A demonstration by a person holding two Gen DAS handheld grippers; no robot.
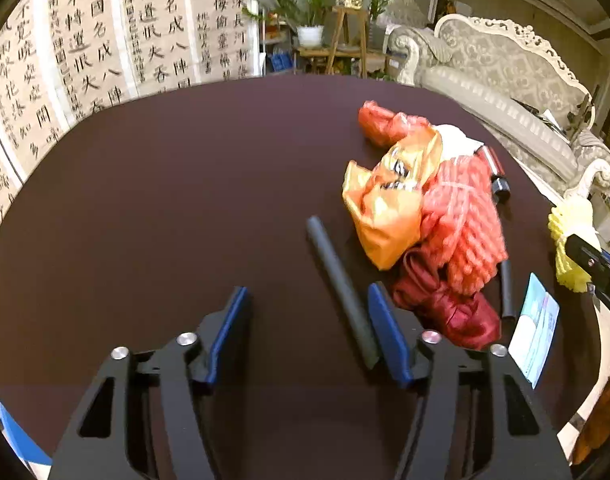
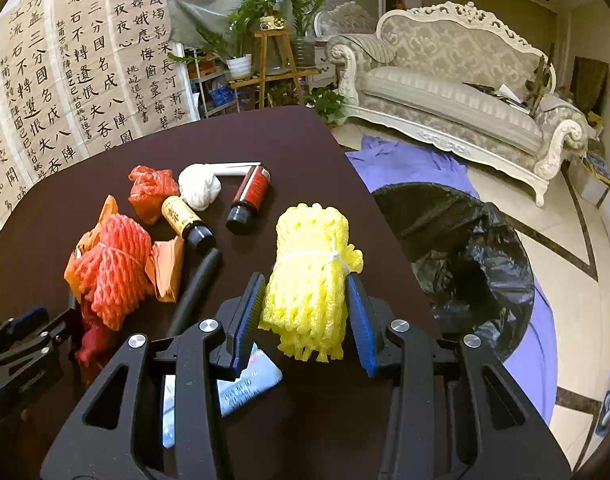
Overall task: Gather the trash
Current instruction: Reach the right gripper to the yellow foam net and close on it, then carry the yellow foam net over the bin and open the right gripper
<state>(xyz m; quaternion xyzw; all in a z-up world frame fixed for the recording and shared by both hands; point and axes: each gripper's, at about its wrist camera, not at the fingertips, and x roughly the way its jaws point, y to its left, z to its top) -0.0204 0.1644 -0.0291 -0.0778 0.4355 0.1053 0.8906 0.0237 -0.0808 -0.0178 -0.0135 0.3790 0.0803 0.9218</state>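
Right gripper [image 2: 307, 312] is clamped on the yellow foam net [image 2: 311, 276], lifted above the table [image 2: 265, 132] edge; best carry it level over the black bin bag [image 2: 465, 248] and only then part the fingers. Left gripper [image 1: 309, 328] hangs spread wide and empty, a black tube [image 1: 341, 284] just inside its right finger.

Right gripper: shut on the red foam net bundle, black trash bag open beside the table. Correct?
Not quite. The right gripper is shut on the yellow foam net bundle, per the right wrist view. The red foam net bundle lies on the table. The black trash bag is open beside it.
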